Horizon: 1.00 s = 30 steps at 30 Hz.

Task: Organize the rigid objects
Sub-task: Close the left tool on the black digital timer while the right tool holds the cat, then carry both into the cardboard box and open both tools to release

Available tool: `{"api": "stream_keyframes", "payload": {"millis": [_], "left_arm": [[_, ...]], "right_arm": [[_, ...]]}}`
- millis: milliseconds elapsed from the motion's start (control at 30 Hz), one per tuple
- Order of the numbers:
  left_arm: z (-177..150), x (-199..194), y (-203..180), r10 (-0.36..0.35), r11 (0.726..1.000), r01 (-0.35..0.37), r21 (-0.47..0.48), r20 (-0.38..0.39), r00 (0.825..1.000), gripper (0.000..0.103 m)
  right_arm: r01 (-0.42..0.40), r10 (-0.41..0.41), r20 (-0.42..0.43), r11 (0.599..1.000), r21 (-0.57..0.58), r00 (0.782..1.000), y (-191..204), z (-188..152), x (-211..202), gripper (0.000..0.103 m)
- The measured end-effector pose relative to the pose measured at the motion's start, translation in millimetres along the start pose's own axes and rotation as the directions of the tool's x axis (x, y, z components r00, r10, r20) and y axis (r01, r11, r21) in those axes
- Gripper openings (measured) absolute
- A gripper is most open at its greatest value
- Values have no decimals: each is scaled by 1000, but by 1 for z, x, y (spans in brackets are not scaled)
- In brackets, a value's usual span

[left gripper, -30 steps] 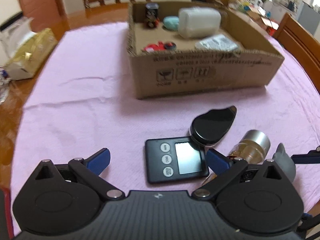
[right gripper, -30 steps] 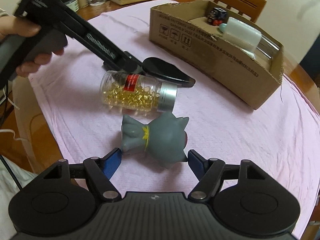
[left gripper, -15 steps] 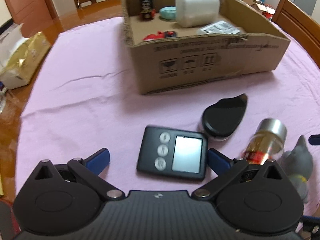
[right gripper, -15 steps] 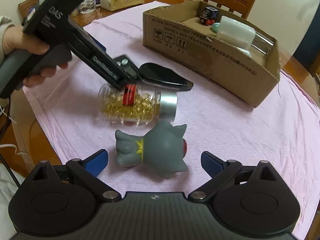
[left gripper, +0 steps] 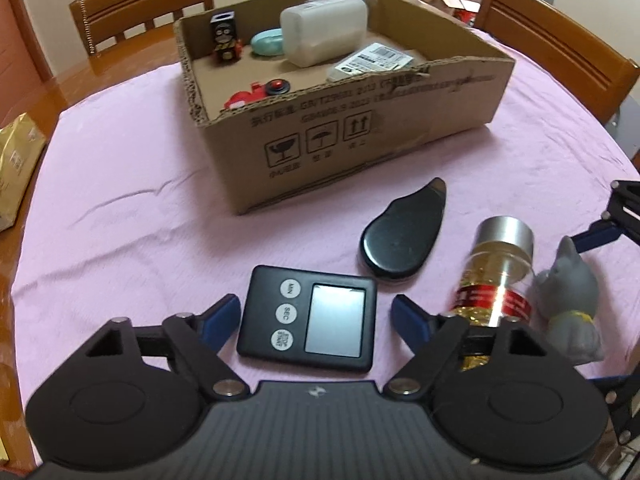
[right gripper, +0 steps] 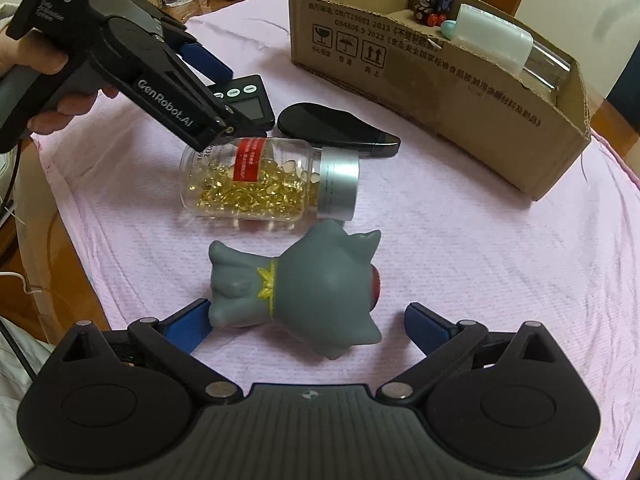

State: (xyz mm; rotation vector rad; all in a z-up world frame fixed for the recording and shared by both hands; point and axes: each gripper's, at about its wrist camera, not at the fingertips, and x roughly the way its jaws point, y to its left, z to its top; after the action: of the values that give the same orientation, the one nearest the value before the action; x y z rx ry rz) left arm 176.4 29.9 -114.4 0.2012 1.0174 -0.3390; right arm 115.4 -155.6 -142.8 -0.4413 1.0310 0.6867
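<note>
My left gripper (left gripper: 316, 314) is open, its blue fingers on either side of a black digital timer (left gripper: 310, 324) lying flat on the pink cloth. My right gripper (right gripper: 306, 326) is open around a grey cat-like toy (right gripper: 308, 286) lying on its side; the left finger is at the toy's tail end. A clear bottle of yellow capsules (right gripper: 268, 180) with a silver cap lies between them, also in the left wrist view (left gripper: 496, 280). A black teardrop-shaped case (left gripper: 404, 236) lies by the timer. The cardboard box (left gripper: 360, 128) stands beyond.
The box holds a white container (left gripper: 324, 36), a teal object (left gripper: 268, 42), a black toy figure (left gripper: 224, 40), a red toy (left gripper: 256, 94) and a labelled packet (left gripper: 372, 60). Wooden chairs (left gripper: 148, 4) stand behind the table. A gold package (left gripper: 16, 160) lies left.
My left gripper has moved forward and lower so the timer now lies between its fingers. My right gripper has opened wider and backed off slightly from the grey toy.
</note>
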Motion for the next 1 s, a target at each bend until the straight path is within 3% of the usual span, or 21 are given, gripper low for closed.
{"api": "stream_keyframes", "payload": {"millis": [267,500,1000], "left_arm": [[3,0,1,-13,1000,13,19,-14,1000,71],[3,-1,0,-4,1000,5,27,-23,1000,71],[1,-19,1,-10,999,11,37,-42,999,70]], "right_arm": [[7,-7,18,1000,20,1000,-1,4,-5,101],[-4,4,26,1000,8,1000,4,10,-10,77],[8,-9,37,999,43,999,1,15,-28,76]]}}
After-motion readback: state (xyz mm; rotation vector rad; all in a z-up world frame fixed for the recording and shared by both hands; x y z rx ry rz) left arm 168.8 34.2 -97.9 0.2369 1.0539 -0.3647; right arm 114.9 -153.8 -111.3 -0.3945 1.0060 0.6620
